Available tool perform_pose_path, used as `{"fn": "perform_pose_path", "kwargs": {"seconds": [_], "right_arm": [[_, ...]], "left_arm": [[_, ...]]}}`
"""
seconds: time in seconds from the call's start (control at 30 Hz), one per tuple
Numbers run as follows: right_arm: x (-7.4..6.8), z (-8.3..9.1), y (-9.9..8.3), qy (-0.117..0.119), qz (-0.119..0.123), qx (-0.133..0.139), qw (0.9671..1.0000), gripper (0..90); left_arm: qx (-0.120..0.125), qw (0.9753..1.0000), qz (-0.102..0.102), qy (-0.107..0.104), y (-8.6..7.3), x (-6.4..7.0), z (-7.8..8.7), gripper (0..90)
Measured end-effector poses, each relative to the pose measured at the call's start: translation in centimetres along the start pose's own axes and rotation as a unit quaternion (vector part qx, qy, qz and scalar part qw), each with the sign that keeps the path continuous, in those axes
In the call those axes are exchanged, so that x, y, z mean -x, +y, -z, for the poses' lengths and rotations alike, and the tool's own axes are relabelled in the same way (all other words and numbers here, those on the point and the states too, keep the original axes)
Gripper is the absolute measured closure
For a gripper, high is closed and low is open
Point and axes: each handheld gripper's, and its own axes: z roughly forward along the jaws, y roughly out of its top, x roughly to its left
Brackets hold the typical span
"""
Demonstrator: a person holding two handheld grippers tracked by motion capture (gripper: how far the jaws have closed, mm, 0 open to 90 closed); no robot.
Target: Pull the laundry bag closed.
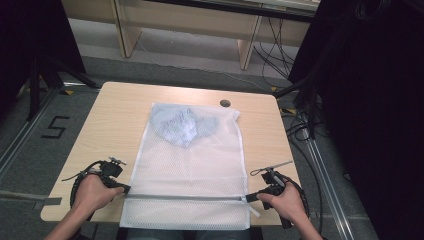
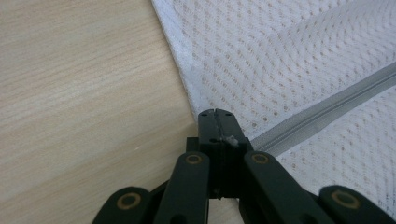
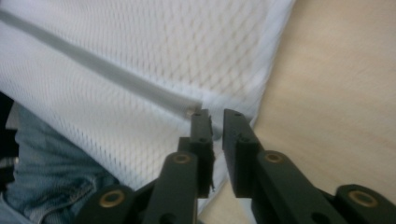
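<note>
1. Left gripper (image 2: 215, 114) is pressed tight together, pinching the zipper's (image 2: 327, 114) end at the mesh bag's (image 1: 190, 165) edge.
2. Right gripper (image 3: 215, 116) is slightly spread, tips right at the zipper's other end.
3. Bluish cloth (image 1: 182, 125) inside the bag, far beyond both grippers; hard to make out.
</note>
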Motion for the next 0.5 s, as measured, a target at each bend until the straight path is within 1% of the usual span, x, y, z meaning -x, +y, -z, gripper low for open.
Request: {"fn": "perform_pose_path", "kwargs": {"seconds": [0.03,0.07,0.1,0.13,0.17,0.23,0.27,0.3,0.33,0.37,0.4,0.43,0.47,0.5], "right_arm": [[0.5,0.4,0.1,-0.01,0.019,0.014,0.9997,78.8],[1.3,0.6,0.2,-0.009,0.051,0.066,0.9965,74.4],[1.4,0.7,0.2,-0.012,0.048,0.069,0.9964,74.2],[1.4,0.7,0.2,-0.012,0.048,0.069,0.9964,74.2],[1.7,0.7,0.2,-0.021,0.047,0.079,0.9955,72.3],[2.0,0.6,0.2,-0.029,0.05,0.085,0.9947,70.9],[2.0,0.5,0.1,-0.033,0.047,0.09,0.9943,70.0],[2.1,0.5,0.1,-0.034,0.049,0.09,0.9941,69.2],[2.1,0.5,0.1,-0.038,0.051,0.095,0.9935,68.0],[2.1,0.5,0.1,-0.038,0.051,0.095,0.9935,68.0],[2.2,0.6,0.2,-0.039,0.051,0.097,0.9932,66.6],[1.3,0.8,-0.1,-0.032,-0.012,0.099,0.9945,64.9],[2.2,1.0,0.1,-0.034,0.037,0.101,0.9936,64.4],[2.4,0.8,0.1,-0.041,0.047,0.116,0.9913,64.3]], "left_arm": [[0.002,0.9999,0.014,0.0,-0.1,0.3,0.0,89.7],[0.002,0.9998,0.02,-0.001,-0.1,0.4,0.0,89.1],[0.0,0.9999,0.015,0.0,0.0,0.4,0.0,88.6],[0.0,0.9999,0.015,0.0,0.0,0.4,0.0,87.3],[0.01,0.9999,0.003,0.003,0.1,0.2,0.1,86.1],[0.026,0.9994,0.021,0.002,0.0,0.4,0.6,84.9],[0.033,0.9992,0.021,0.002,0.1,0.4,0.7,83.9],[0.045,0.9989,0.008,0.003,0.2,0.2,1.0,82.8],[0.052,0.9986,0.011,0.003,0.3,0.2,1.2,81.7],[0.052,0.9986,0.011,0.003,0.3,0.2,1.2,80.6],[0.067,0.9976,0.015,0.005,0.3,0.2,1.3,80.6],[0.08,0.9967,0.016,0.008,0.3,0.1,1.5,79.0],[0.084,0.9963,0.017,0.007,0.3,0.1,1.6,78.5],[0.084,0.9963,0.017,0.007,0.3,0.1,1.6,77.4]]}}
